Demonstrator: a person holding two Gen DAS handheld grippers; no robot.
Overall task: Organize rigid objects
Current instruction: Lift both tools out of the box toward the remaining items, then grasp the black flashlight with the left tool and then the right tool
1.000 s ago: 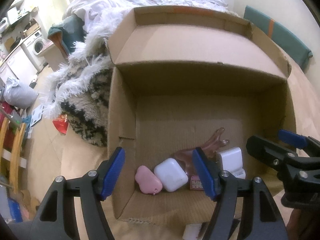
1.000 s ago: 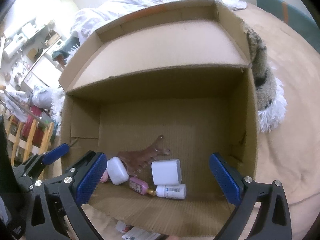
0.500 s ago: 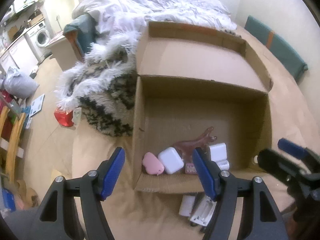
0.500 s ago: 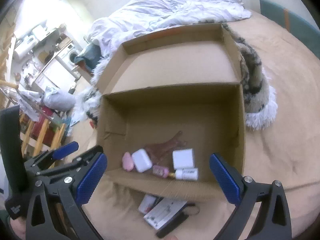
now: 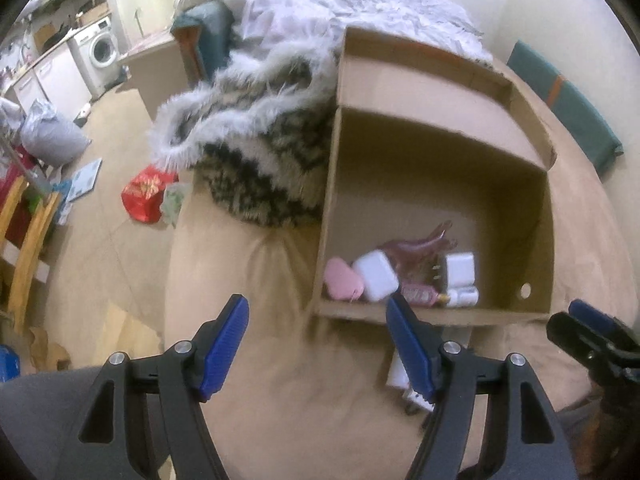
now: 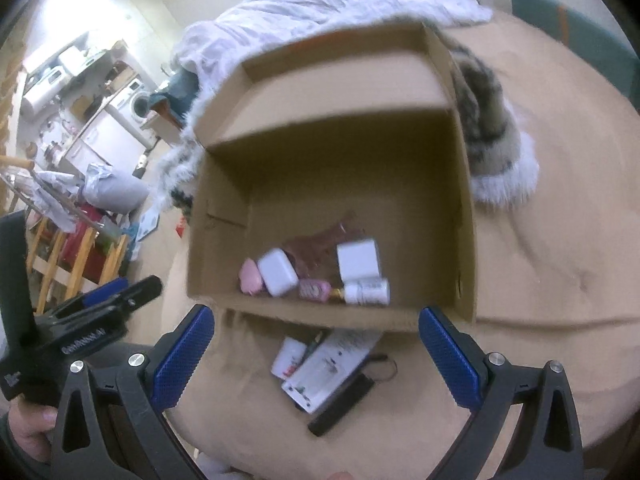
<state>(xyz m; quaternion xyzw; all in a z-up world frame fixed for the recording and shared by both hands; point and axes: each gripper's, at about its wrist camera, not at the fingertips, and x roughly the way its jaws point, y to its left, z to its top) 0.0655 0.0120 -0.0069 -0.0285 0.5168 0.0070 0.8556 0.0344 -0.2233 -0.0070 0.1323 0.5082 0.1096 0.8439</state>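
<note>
An open cardboard box (image 5: 440, 184) (image 6: 340, 168) lies on the tan bed cover. Along its near wall sit a pink case (image 5: 342, 282), a white case (image 5: 376, 276), a brown hair claw (image 5: 416, 246), a white charger (image 6: 357, 258), a pink bottle (image 6: 315, 290) and a white bottle (image 6: 368, 292). In front of the box lie a small white item (image 6: 288, 356), a white card pack (image 6: 328, 368) and a black bar (image 6: 344, 404). My left gripper (image 5: 318, 344) and right gripper (image 6: 316, 356) both hover open and empty, short of the box's near edge.
A fuzzy black-and-white throw (image 5: 256, 160) presses against the box's left side, and a rumpled white duvet (image 6: 340, 4) lies behind. The bed edge drops at left to a floor with a red bag (image 5: 146, 192) and a wooden frame (image 5: 24, 240).
Both grippers have drawn back and up from the box, so it looks smaller and farther. The loose items in front of the box have come into view.
</note>
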